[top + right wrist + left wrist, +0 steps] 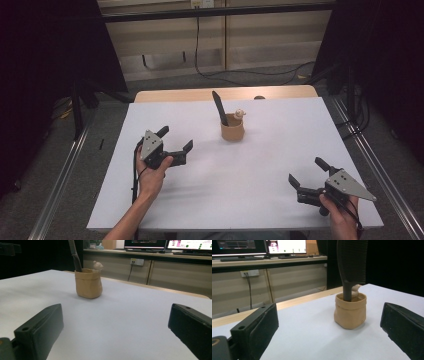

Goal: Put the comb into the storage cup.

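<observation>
A tan pouch-shaped pot (232,132) stands on the white table (260,165) a little beyond its middle. In it stand a black comb (219,107), leaning left, and a small beige figure (240,114). My left gripper (176,138) is open and empty, to the left of the pot and nearer the person, and points toward it. My right gripper (305,170) is open and empty near the front right corner. The left gripper view has the pot (350,311) and comb (352,262) close ahead between the jaws. The right gripper view has the pot (88,283) farther off, at upper left.
A bare wooden strip (225,93) runs along the table's far edge. Metal rails (372,165) flank the table on both sides. Cables (240,75) lie on the floor behind. Monitors (190,245) sit on a bench in the background.
</observation>
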The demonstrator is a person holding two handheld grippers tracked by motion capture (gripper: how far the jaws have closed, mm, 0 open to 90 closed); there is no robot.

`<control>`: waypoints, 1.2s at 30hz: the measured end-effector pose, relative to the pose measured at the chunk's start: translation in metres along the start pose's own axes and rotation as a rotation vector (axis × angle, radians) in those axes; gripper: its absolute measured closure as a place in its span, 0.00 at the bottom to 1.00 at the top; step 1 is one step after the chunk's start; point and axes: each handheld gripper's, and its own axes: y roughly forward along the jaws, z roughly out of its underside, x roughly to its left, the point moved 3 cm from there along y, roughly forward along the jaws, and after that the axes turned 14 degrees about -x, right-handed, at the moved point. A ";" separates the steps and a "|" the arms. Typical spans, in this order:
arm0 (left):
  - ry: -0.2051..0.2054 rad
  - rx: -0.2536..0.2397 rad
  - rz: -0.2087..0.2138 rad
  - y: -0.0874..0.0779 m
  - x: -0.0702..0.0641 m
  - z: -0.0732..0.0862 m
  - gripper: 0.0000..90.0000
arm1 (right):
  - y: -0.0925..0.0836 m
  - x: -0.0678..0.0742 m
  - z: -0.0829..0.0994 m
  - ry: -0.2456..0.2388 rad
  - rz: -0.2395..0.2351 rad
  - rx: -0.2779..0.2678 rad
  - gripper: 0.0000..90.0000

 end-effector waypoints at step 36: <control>-0.017 0.005 -0.014 -0.078 -0.014 0.010 0.02 | -0.001 0.000 0.000 0.002 0.019 -0.002 0.00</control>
